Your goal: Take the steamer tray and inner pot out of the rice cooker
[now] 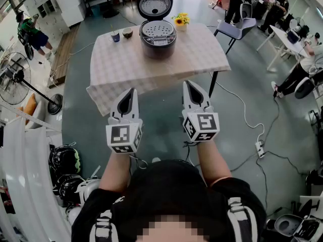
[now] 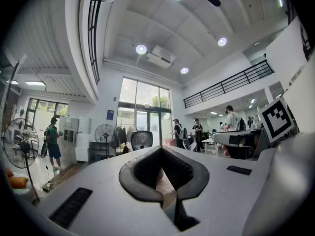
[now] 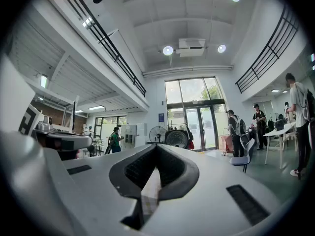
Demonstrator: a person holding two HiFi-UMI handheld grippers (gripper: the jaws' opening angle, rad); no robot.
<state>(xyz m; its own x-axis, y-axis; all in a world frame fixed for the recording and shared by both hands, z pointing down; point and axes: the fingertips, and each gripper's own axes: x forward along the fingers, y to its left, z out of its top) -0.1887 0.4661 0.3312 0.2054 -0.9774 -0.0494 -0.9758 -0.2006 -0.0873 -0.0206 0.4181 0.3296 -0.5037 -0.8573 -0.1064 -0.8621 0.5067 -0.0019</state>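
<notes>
Approach stage: nothing lifted yet. Your left gripper (image 1: pixel 131 94) and right gripper (image 1: pixel 192 87) hang side by side, short of the near edge of the table (image 1: pixel 151 79). Both sets of jaws are pressed together and hold nothing.

The rice cooker (image 1: pixel 158 38) sits at the far middle of the table with its lid (image 1: pixel 155 4) up. The perforated steamer tray (image 1: pixel 157 29) rests in its mouth. The inner pot is presumably beneath it, out of sight.

Next move, as judged: reach across the cloth, spread the jaws, and take the tray by its rim first.

The room in front of the cooker is bare cloth. Watch the raised lid behind it, the cup (image 1: pixel 115 36) and bowl (image 1: pixel 127 33) to its left, and the flowers (image 1: pixel 180 19) at far right. On the floor, a cable (image 1: pixel 242 116) runs to the right of the table.
</notes>
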